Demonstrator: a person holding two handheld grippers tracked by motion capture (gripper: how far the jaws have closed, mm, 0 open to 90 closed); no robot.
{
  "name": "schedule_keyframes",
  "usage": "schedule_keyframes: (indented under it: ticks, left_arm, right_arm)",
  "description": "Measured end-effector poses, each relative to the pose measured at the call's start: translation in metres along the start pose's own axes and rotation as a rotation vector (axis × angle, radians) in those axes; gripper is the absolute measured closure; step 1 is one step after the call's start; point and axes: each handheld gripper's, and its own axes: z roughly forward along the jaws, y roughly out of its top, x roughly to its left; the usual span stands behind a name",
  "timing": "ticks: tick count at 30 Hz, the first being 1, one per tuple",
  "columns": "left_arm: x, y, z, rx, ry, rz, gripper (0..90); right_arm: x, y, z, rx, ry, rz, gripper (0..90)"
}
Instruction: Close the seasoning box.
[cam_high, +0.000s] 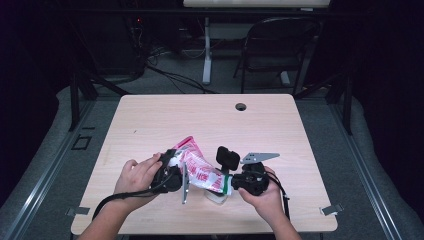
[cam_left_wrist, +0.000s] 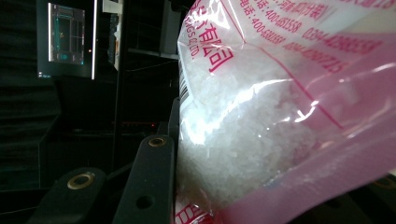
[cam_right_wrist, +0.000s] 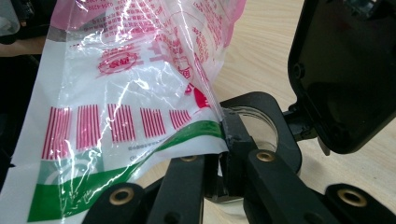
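Note:
A clear plastic bag (cam_high: 197, 169) with pink and red print and a green band hangs tilted over the table's front middle. White granules fill its upper part (cam_left_wrist: 261, 121). My left gripper (cam_high: 173, 162) is shut on that full end, one black finger (cam_left_wrist: 149, 182) pressing its side. My right gripper (cam_high: 228, 183) is shut on the bag's green-edged corner (cam_right_wrist: 205, 133), the jaws (cam_right_wrist: 224, 154) nearly together. Under that corner stands a small clear jar (cam_right_wrist: 261, 122), also seen on the table (cam_high: 217, 197). A black lid (cam_high: 228, 157) stands upright beside it.
The light wooden table (cam_high: 200, 115) has a round cable hole (cam_high: 241, 106) near its far edge. A folding chair (cam_high: 280, 45) and a desk leg stand on the floor beyond it. Both forearms come in from the near edge.

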Motion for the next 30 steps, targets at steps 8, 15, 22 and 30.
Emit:
schedule_keyframes:
  ticks: [8, 15, 22, 30]
  left_arm:
    - [0.0003, 0.0026, -0.0008, -0.001, 0.011, 0.014, 71.7]
    - [0.0008, 0.0050, -0.0015, 0.003, 0.018, 0.026, 71.8]
    - [0.0012, 0.0077, -0.0023, -0.005, 0.028, 0.029, 71.9]
    - [0.0012, 0.0100, -0.0027, -0.002, 0.031, 0.033, 72.0]
  right_arm:
    - [-0.0012, -0.0011, 0.0007, 0.005, -0.004, 0.004, 86.6]
    - [-0.0034, -0.0028, 0.0029, 0.003, -0.004, 0.018, 86.0]
    - [-0.0057, -0.0037, 0.0035, 0.007, -0.005, 0.025, 86.3]
    - [-0.0082, -0.0051, 0.0048, 0.009, -0.010, 0.036, 86.5]
